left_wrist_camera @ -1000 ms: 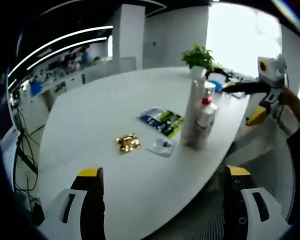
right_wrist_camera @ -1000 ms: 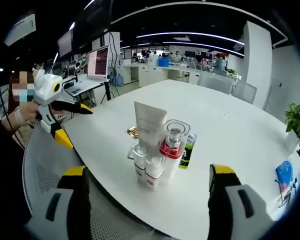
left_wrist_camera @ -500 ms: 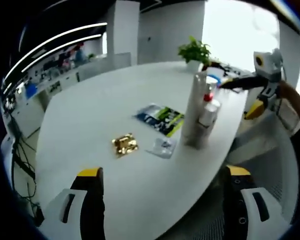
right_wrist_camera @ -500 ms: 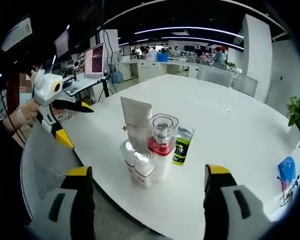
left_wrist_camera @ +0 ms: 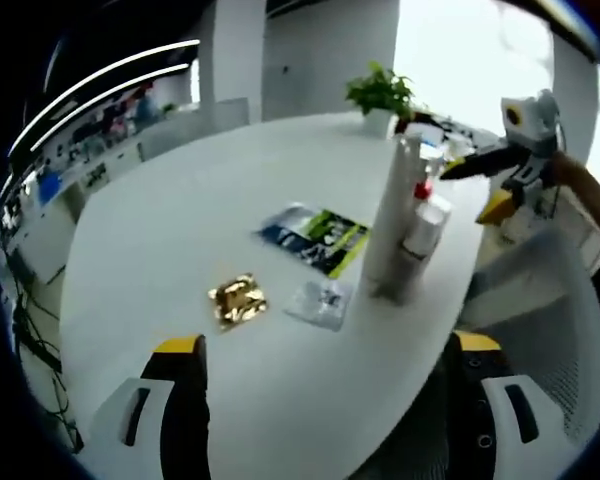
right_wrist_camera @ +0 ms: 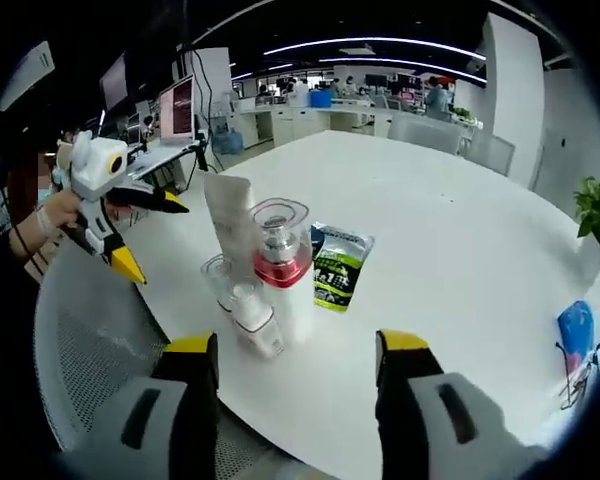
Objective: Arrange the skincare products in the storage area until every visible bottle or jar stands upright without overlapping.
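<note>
Ahead of the right gripper (right_wrist_camera: 292,385), jaws apart and empty, upright bottles (right_wrist_camera: 265,290) cluster near the table (right_wrist_camera: 450,240) edge, green sachet (right_wrist_camera: 337,268) flat beside them. Left gripper (left_wrist_camera: 325,400) jaws apart, empty; gold packet (left_wrist_camera: 235,300) ahead between them.
</note>
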Demonstrator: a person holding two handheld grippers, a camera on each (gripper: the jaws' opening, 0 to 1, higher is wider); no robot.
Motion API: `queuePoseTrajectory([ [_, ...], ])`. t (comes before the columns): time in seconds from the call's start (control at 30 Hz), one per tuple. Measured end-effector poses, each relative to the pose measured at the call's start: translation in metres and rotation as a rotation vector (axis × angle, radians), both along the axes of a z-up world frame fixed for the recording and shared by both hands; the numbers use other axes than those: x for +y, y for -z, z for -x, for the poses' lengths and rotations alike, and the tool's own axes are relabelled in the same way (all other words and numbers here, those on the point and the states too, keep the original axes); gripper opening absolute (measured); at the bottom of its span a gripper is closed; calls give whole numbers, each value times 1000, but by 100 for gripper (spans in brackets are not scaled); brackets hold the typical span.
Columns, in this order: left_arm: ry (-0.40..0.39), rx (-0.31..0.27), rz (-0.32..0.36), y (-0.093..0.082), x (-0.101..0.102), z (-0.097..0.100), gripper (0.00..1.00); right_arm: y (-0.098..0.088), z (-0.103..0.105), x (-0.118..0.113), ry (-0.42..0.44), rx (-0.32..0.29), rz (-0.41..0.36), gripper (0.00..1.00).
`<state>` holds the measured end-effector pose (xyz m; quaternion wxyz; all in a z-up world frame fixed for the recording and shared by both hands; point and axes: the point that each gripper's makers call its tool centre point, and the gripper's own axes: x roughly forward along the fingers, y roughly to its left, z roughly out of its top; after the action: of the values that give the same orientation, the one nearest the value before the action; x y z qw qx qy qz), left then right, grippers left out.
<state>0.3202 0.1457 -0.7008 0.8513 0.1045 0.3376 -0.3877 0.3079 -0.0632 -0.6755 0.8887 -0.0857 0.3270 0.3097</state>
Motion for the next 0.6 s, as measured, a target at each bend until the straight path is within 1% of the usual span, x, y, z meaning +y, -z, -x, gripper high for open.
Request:
queuePoseTrajectory([
  [0.03,3,0,5,1,-2,-2,97,2,-2,-2,7,0,1,60],
  [0.07,9,4,8,3,-6,-5,97,6,-4,-5,11,16,2,59],
  [0.13,32,-9,13,3,-13,-10,97,10,-9,-10,19,19,10,58],
  [0.17,54,-16,15,3,-17,-10,94,11,-11,-12,21,24,14,58],
  [0.2,85,-22,14,4,-22,-11,89,13,-15,-15,26,27,19,58],
  [0.23,109,-21,11,5,-25,-11,80,14,-18,-18,28,28,23,57],
  [0.27,129,-23,15,6,-29,-11,74,16,-21,-20,30,31,23,57],
  [0.33,157,-35,19,9,-37,-16,64,18,-24,-23,30,38,24,56],
  [0.4,157,-38,12,15,-41,-23,62,21,-30,-27,40,45,26,54],
  [0.47,173,-47,-6,21,-46,-30,59,22,-34,-28,44,46,27,53],
  [0.5,181,-47,-15,24,-48,-32,57,22,-35,-28,45,46,25,52],
  [0.6,202,-47,-34,33,-54,-37,45,23,-39,-26,41,55,18,51],
])
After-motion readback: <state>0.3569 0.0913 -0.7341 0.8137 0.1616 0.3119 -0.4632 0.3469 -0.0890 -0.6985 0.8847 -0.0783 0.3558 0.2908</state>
